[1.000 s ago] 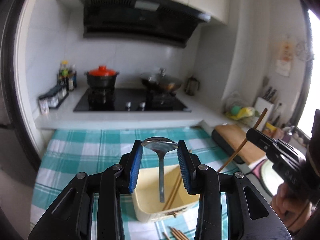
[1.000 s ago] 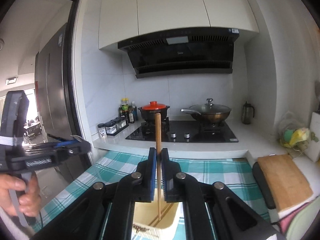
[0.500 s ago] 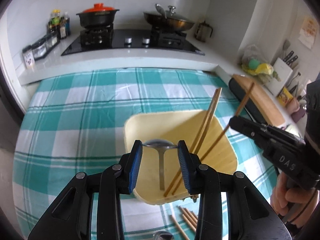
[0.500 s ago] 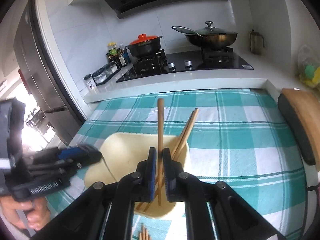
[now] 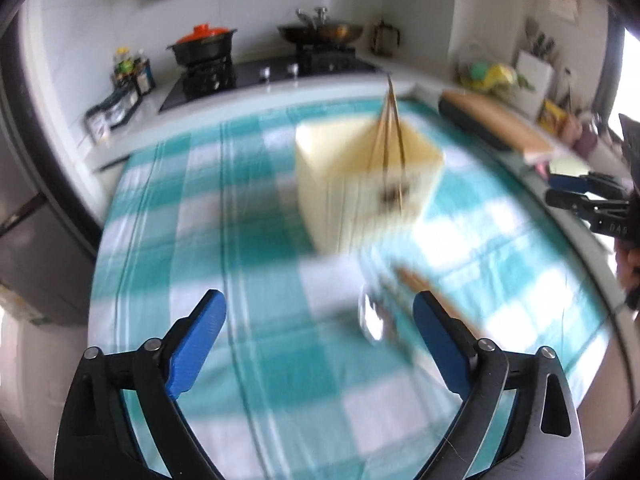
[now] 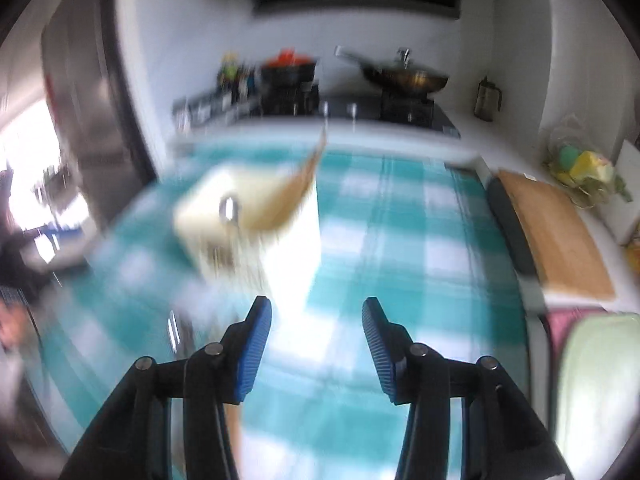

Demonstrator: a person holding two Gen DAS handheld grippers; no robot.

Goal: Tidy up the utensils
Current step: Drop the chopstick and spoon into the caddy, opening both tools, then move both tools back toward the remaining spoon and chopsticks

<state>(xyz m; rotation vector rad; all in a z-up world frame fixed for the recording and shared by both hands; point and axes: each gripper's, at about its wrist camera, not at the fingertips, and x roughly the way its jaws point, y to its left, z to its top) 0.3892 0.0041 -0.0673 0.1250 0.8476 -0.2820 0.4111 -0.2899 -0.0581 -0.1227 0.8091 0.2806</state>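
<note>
A cream square container [image 5: 360, 184] stands on the teal checked tablecloth [image 5: 224, 240], with several wooden chopsticks [image 5: 390, 120] leaning out of it. In the right wrist view the container [image 6: 208, 216] also shows a metal spoon bowl [image 6: 229, 206] at its rim. My left gripper [image 5: 320, 312] hangs low over the cloth, its jaws opening wide with nothing between them. A blurred spoon [image 5: 370, 316] and loose chopsticks [image 5: 420, 280] lie just ahead of its right finger. My right gripper [image 6: 316, 312] is also opening and holds nothing; in the left wrist view it [image 5: 580, 196] sits at the right edge.
Behind the table runs a counter with a hob [image 5: 272, 72], a red-lidded pot [image 5: 202, 44] and a wok [image 6: 404, 76]. A wooden cutting board [image 6: 560, 232] lies on the right. A person's hand [image 5: 628, 264] grips the right tool. The picture is motion-blurred.
The left gripper let go of the spoon and the right let go of its chopstick over the container. Both opened and dropped back toward the near side of the table.
</note>
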